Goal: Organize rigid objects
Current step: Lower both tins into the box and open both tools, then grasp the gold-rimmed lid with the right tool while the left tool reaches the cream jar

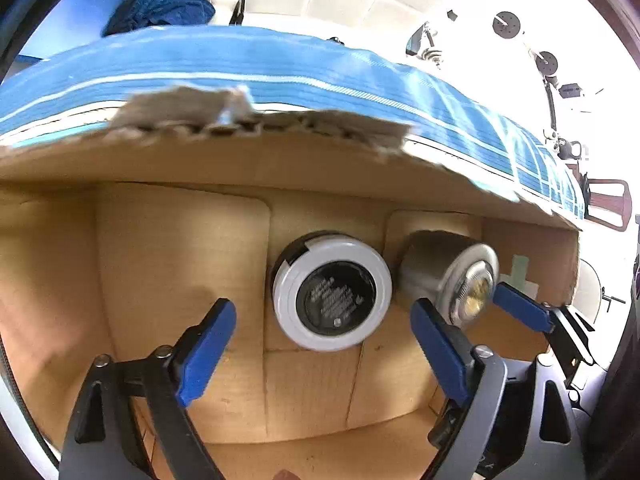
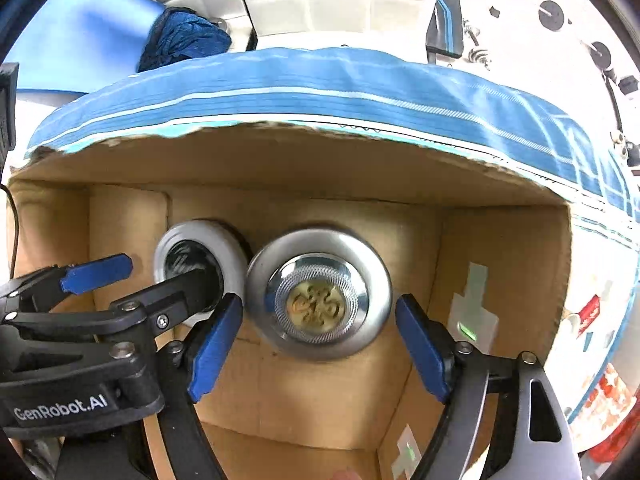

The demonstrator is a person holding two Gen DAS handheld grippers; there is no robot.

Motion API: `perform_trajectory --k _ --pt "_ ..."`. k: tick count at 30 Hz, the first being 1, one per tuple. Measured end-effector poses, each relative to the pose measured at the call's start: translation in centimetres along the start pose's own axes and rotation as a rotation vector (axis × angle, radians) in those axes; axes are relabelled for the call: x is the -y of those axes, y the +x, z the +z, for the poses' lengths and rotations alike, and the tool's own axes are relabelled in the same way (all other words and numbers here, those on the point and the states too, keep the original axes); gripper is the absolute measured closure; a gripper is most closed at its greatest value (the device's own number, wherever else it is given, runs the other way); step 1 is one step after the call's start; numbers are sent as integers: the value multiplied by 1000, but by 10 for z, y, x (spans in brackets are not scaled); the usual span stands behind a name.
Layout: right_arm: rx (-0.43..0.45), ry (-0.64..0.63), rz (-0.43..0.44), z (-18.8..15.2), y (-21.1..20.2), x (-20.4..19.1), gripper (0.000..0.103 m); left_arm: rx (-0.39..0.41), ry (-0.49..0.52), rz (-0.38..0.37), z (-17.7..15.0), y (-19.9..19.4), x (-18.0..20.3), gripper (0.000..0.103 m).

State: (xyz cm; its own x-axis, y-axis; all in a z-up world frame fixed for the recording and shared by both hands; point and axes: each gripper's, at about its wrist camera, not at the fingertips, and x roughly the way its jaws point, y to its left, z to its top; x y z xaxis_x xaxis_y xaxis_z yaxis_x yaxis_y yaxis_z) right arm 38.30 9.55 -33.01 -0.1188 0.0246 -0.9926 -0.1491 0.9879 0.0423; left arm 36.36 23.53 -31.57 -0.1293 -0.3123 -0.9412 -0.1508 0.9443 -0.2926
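Observation:
Two round jars stand side by side on the floor of a cardboard box [image 1: 168,264]. The white-rimmed jar with a black lid [image 1: 332,296] lies between the blue pads of my left gripper [image 1: 324,350], which is open and clear of it on both sides. To its right is the silver jar with a gold emblem [image 2: 320,294]. My right gripper [image 2: 320,346] straddles it, open, pads close beside its rim without pressing. In the right wrist view the left gripper's fingers [image 2: 96,270] partly hide the white-rimmed jar [image 2: 200,248]. One of the right gripper's fingers [image 1: 520,308] shows past the silver jar [image 1: 452,280].
The box [image 2: 500,280] has brown inner walls, a torn top edge and a blue striped outside. Its far and right walls stand close to the jars. A blue cloth [image 2: 184,40] lies on the pale floor behind the box. Dark weight plates [image 1: 506,24] sit at the far right.

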Motion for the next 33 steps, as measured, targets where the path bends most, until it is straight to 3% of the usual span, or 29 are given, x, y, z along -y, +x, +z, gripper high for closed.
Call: perform_trajectory --k 2,7,24,33 --pt "15 -3 -14 -7 -10 -1 4 26 11 31 -9 -12 2 2" --pt "48 13 -2 -40 -32 -6 0 111 25 87 -43 -35 -2 0" --pt "182 66 52 -158 -79 -23 0 374 75 235 -166 -98 -1 0" --pt "249 55 68 -218 -113 -19 0 449 74 224 -217 -122 8 0"
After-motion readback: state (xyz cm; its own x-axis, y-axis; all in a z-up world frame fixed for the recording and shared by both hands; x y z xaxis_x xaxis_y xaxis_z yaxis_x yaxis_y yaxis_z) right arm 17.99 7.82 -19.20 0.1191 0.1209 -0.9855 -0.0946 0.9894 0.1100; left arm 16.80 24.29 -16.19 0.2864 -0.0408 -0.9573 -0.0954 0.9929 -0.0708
